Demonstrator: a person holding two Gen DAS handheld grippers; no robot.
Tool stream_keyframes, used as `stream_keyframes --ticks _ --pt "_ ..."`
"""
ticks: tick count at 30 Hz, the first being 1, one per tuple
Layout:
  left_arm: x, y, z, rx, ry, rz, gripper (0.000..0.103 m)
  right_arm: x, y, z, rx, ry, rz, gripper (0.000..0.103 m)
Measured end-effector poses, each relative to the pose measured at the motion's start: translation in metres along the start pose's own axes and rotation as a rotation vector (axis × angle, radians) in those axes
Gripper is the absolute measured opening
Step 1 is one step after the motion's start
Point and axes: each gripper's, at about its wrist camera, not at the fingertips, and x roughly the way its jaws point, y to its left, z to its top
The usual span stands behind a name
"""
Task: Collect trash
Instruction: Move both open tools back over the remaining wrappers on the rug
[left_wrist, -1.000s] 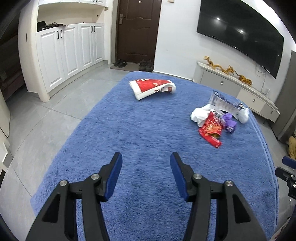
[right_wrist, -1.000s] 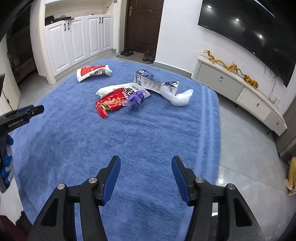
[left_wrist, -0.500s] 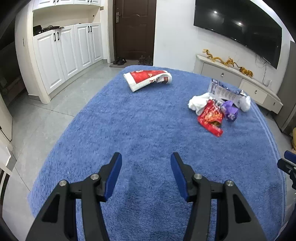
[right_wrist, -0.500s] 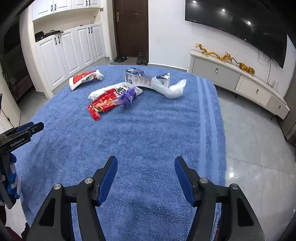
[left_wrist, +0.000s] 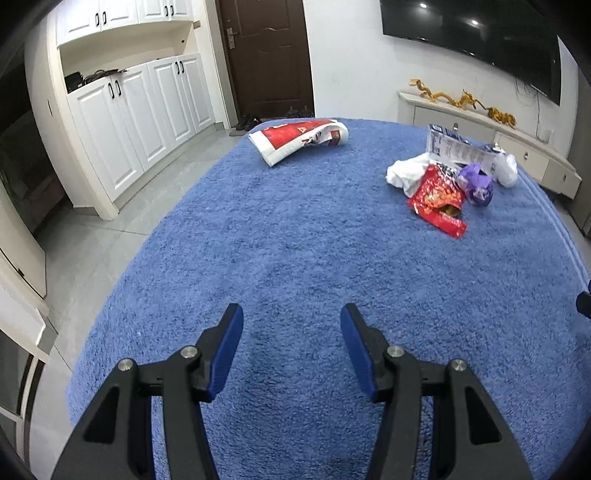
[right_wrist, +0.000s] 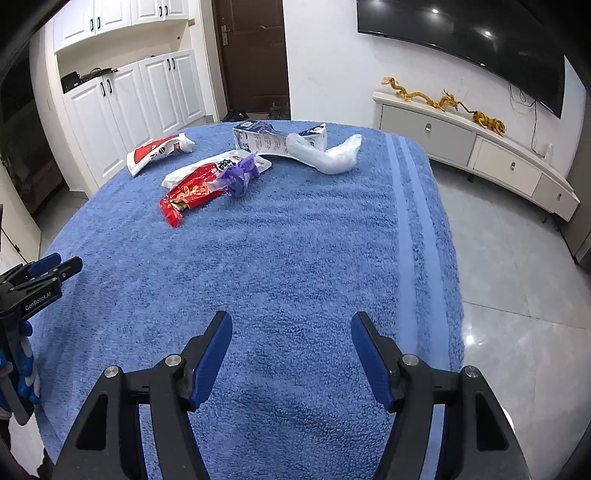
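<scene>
Left wrist view: left gripper (left_wrist: 291, 319), jaws apart and empty, over the blue rug (left_wrist: 295, 251); red snack wrapper (left_wrist: 437, 201) lies far right, now nearer than before.

Right wrist view: right gripper (right_wrist: 291, 328), jaws apart and empty; wrapper (right_wrist: 188, 192) far left, beside a purple bag (right_wrist: 238, 177), closer than earlier.

Bare blue rug (right_wrist: 295, 258) lies ahead of both claws, open path. Trash cluster near far edge: red snack bag (right_wrist: 188, 190), purple wrapper (right_wrist: 238, 177), carton (right_wrist: 266, 138), white plastic bag (right_wrist: 328, 155) all touching. Red-white bag (left_wrist: 299, 138) sits apart at far left corner, room all round.
</scene>
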Motion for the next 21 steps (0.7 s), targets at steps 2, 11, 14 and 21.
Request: stream_keyframes --ticks 2,11,14,21 --pt "0.000 -0.001 -0.001 0.005 -0.004 0.006 0.053 0.001 0.001 -0.003 0.003 0.002 0.003 0.065" --pt "-0.001 -0.001 -0.004 0.009 -0.010 0.013 0.053 0.004 0.006 -0.010 0.005 -0.007 0.017 0.065" --pt "-0.001 0.001 -0.004 -0.005 -0.010 0.008 0.053 0.006 0.005 -0.009 0.002 -0.008 0.004 0.068" --pt "-0.003 0.002 -0.004 -0.022 -0.007 -0.008 0.053 0.011 0.006 -0.008 0.000 -0.015 -0.021 0.068"
